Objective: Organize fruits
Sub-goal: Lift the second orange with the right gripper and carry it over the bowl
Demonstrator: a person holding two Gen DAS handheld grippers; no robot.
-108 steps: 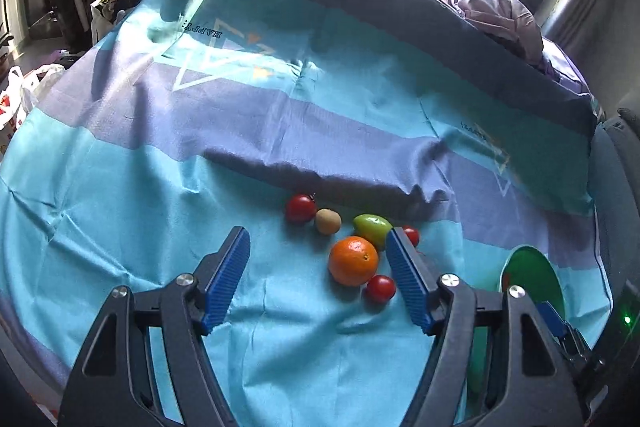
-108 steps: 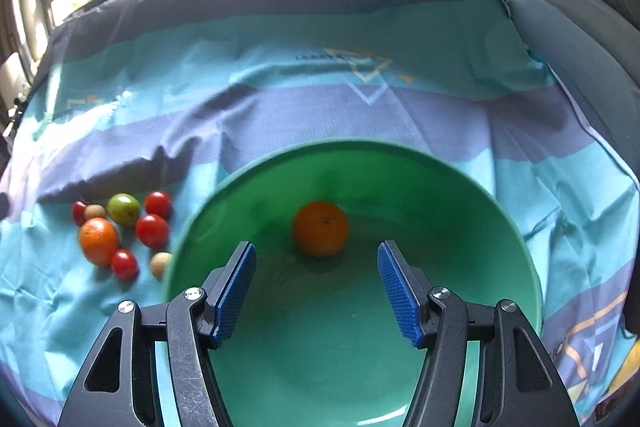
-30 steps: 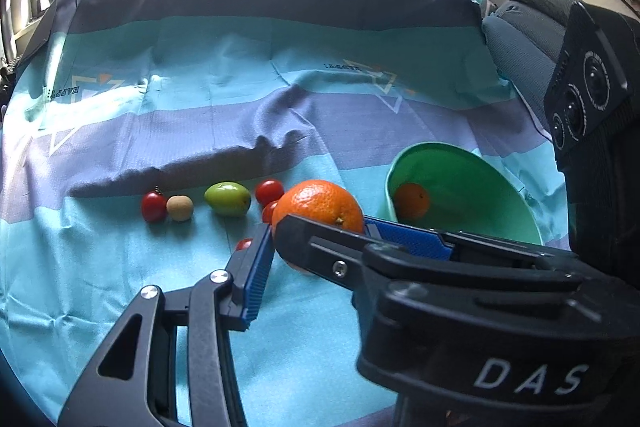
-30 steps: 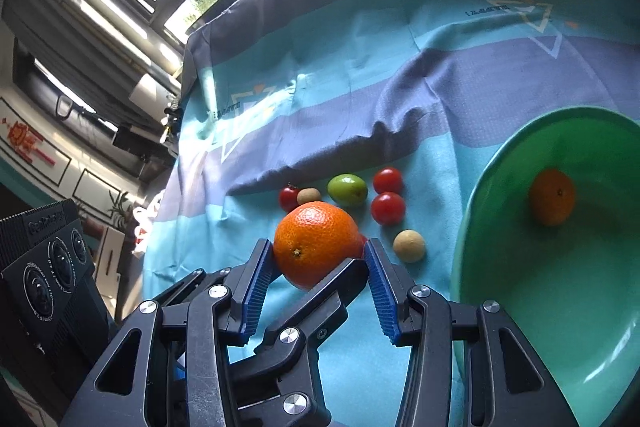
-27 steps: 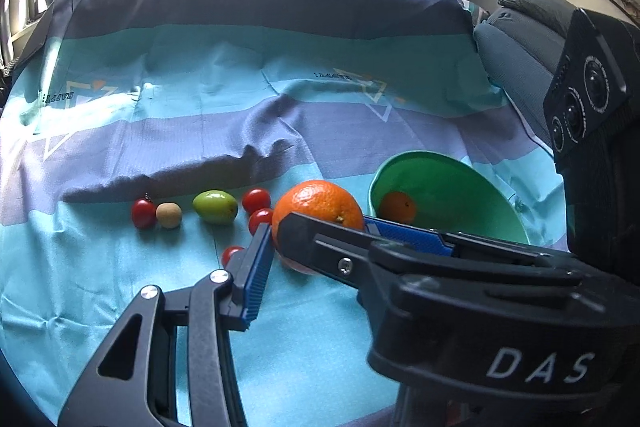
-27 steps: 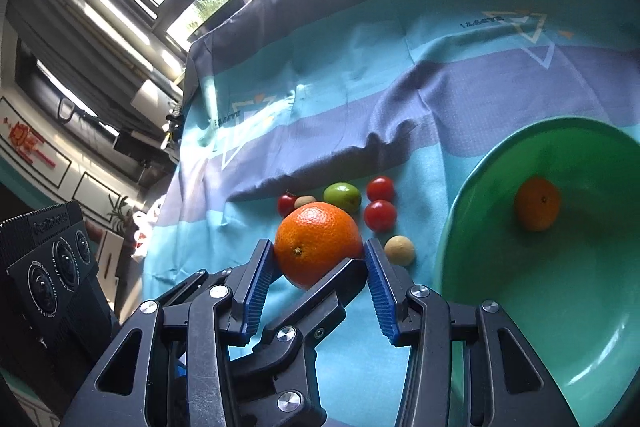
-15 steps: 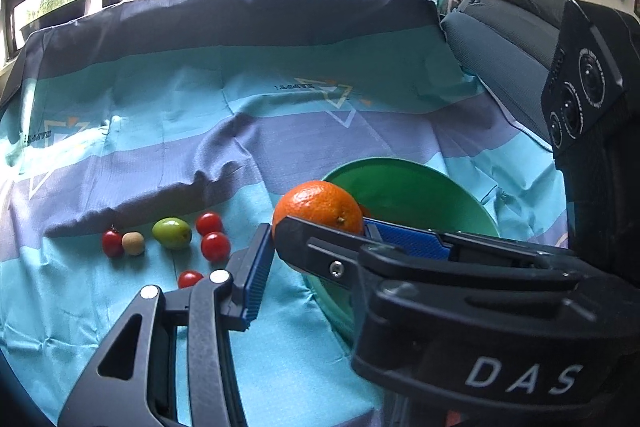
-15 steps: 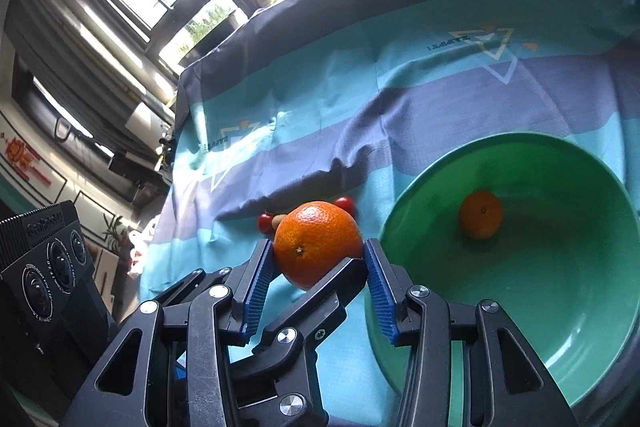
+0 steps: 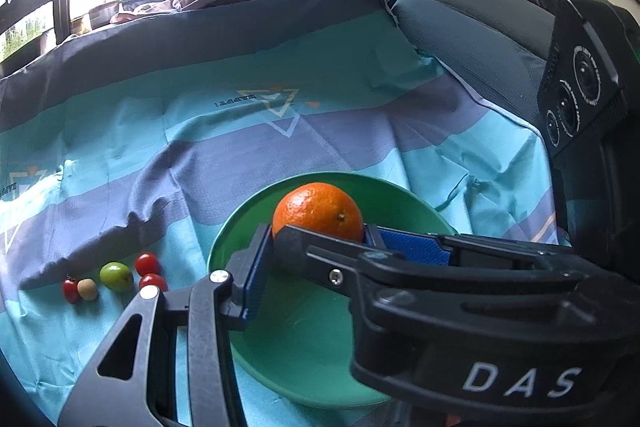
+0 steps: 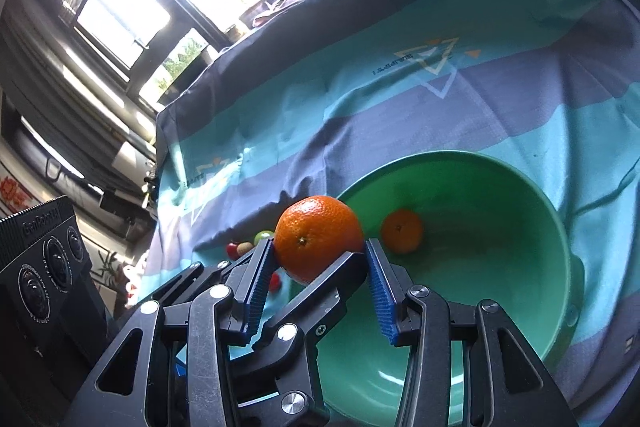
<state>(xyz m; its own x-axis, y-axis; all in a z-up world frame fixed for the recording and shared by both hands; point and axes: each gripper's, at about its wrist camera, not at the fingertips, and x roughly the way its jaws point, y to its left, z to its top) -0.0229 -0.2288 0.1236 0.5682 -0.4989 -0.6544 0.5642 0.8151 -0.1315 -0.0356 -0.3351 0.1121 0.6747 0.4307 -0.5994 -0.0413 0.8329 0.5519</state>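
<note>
Two grippers are crossing over a striped blue cloth (image 9: 360,147), both clamping one big orange (image 9: 318,211) between their blue pads. A green bowl (image 10: 532,227) is sitting on that cloth, right beneath the lifted fruit. The left gripper (image 9: 316,247) and the right gripper (image 10: 320,267) are each pressing it from the sides. A smaller orange (image 10: 401,231) is lying inside the bowl. Off to the left, a green fruit (image 9: 116,276), red tomatoes (image 9: 147,264) and a pale round fruit (image 9: 87,289) are lying together.
</note>
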